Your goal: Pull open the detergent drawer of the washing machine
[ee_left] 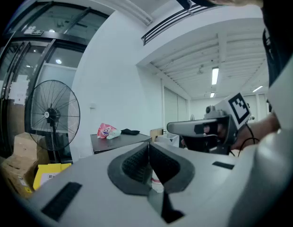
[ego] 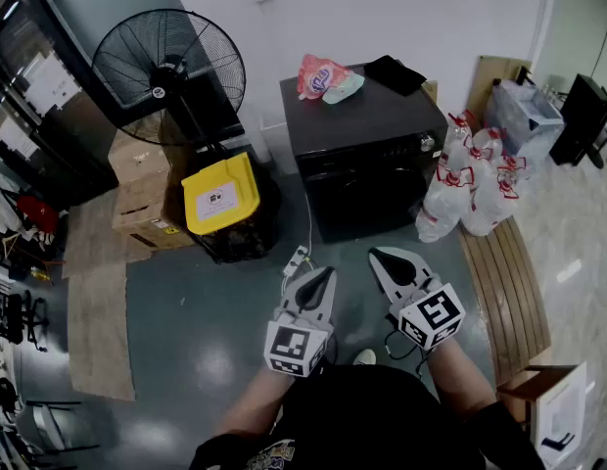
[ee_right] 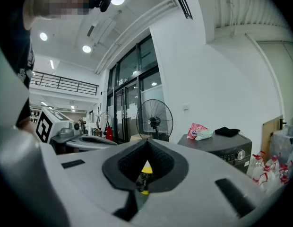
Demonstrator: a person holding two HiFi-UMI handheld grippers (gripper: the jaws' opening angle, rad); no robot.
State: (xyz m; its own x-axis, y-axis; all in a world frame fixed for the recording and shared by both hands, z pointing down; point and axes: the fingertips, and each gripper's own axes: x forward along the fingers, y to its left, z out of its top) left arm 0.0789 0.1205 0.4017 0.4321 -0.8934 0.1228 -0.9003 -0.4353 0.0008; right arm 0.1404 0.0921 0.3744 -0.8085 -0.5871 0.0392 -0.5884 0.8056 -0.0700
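Note:
The dark front-loading washing machine (ego: 362,169) stands against the white wall, a little way ahead of me across the grey floor. Its control panel with a silver knob (ego: 428,142) runs along the top of the front; the detergent drawer is too dark to make out. Both grippers hover low in front of me, side by side, pointing at the machine and well short of it. My left gripper (ego: 329,271) is shut and empty, as is my right gripper (ego: 375,254). The machine (ee_left: 119,141) shows beyond the shut left jaws (ee_left: 149,144). The machine (ee_right: 228,148) lies right of the shut right jaws (ee_right: 147,141).
A pink packet (ego: 318,74) and a black cloth (ego: 395,71) lie on the machine's top. A large standing fan (ego: 166,71), cardboard boxes (ego: 142,204) and a yellow-lidded bin (ego: 220,194) stand to its left. White tied bags (ego: 475,184) and a wooden slatted bench (ego: 504,282) are at its right.

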